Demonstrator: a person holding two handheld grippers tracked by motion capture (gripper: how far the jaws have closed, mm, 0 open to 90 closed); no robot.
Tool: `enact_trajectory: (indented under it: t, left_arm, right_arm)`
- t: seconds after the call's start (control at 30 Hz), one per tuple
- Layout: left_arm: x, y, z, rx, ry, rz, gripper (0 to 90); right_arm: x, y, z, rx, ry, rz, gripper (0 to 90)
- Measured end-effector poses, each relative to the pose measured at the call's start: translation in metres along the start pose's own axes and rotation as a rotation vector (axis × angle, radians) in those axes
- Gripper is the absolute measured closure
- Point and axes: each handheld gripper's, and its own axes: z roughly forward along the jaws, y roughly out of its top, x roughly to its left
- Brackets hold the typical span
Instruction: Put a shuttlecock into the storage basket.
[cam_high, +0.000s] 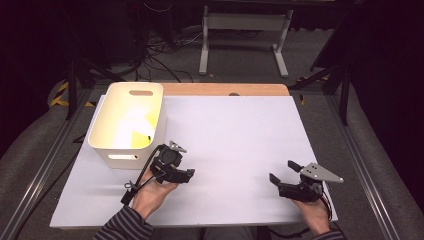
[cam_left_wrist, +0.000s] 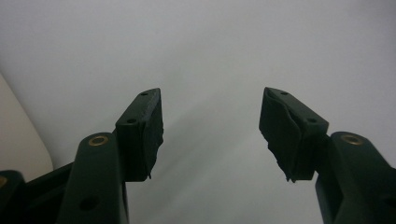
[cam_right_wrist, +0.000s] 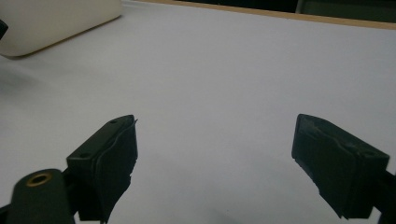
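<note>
Grippers rest low over the white desk, one in each of our hands. Our left gripper sits just beside the white bin, near its front corner. Its jaws are spread apart, and nothing is between them, so it is ready to grab. Inside the bin we see something yellow, but we cannot tell what it is. Our right gripper waits well apart on the other side, out of the way. Its jaws are spread wide too, with nothing held.
</note>
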Motion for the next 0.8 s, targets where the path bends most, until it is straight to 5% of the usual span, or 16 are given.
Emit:
enact_trajectory:
  t: [0.8]
  left_arm:
    - [0.004, -0.021, -0.006, -0.024, 0.005, -0.017, 37.9]
  right_arm:
    - [0.0, 0.0, 0.0, 0.004, -0.006, -0.005, 14.5]
